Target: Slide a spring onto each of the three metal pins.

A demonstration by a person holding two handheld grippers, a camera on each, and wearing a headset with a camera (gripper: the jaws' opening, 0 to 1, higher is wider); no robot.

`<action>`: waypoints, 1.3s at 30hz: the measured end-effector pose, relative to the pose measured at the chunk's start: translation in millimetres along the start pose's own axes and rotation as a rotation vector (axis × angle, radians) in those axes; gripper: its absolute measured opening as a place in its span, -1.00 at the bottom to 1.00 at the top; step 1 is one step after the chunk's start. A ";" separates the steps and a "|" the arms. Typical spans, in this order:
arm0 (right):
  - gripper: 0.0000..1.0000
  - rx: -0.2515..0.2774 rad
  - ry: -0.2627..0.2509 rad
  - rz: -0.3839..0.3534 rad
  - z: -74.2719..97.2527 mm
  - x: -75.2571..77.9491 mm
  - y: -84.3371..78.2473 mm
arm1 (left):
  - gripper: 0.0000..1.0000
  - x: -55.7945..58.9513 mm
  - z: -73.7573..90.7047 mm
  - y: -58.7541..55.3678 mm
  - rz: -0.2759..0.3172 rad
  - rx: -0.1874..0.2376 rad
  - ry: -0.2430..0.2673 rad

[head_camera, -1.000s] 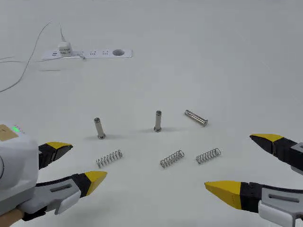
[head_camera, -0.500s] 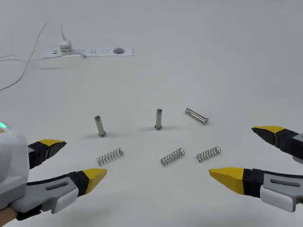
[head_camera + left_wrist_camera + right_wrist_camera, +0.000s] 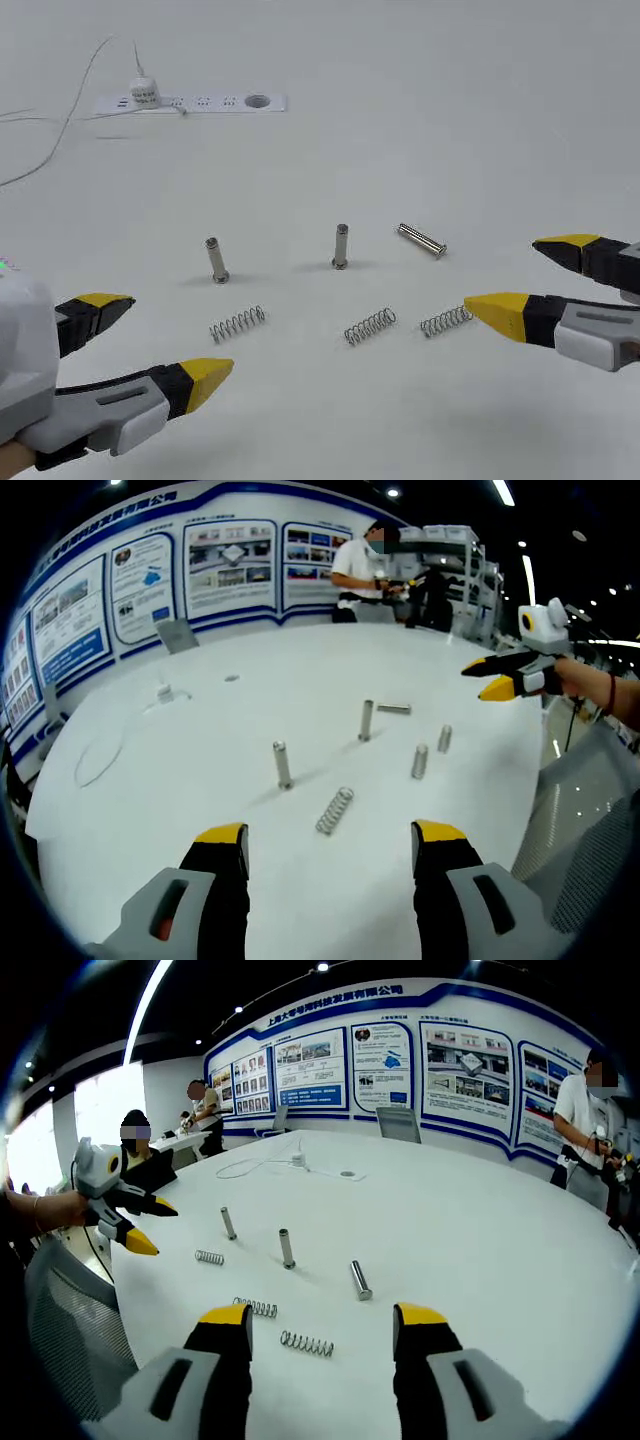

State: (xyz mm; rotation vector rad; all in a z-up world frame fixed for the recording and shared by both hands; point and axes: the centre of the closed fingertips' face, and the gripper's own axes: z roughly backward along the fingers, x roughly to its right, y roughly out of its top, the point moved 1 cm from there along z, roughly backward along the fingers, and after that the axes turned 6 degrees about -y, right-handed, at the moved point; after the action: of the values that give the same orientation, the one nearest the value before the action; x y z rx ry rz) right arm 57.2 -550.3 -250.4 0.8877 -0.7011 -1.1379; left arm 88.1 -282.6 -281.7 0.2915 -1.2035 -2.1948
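At the bottom of the head view we hold both tools wide open and empty. The left gripper [image 3: 175, 335] is at lower left. The right gripper [image 3: 505, 272] is at the right edge, its nearer yellow tip over the end of the right spring [image 3: 443, 321]. Level with it lie the middle spring [image 3: 370, 326] and the left spring [image 3: 237, 323], all loose on the white table [image 3: 400, 430]. Farther up, the left pin [image 3: 216, 259] and the middle pin [image 3: 341, 246] stand upright, and the third pin [image 3: 421, 239] lies flat.

No pin carries a spring, so we judge the first pickup is in hand. Next, the right jaws need to close across the right spring. Its right end is hidden behind the tip, so we cannot tell whether they touch. At upper left, the power strip [image 3: 200, 102] has a cable [image 3: 60, 130] that is cut off by the frame's edge.
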 end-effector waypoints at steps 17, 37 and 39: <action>-0.11 -0.049 0.013 0.030 -32.9 17.5 6.9 | 0.47 2.5 2.0 -2.5 0.041 0.011 0.012; -0.38 -0.136 0.063 0.077 -84.8 23.6 1.5 | 0.51 6.5 1.9 -7.2 0.049 -0.003 0.014; -0.40 -0.150 0.066 0.086 -91.1 23.6 -0.4 | 0.52 8.1 1.3 -7.8 0.052 -0.004 0.011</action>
State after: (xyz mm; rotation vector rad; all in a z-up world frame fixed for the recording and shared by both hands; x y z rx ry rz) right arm 140.4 -551.9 -294.3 0.7574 -0.5867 -1.0653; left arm 78.0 -283.5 -286.6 0.2679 -1.1876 -2.1483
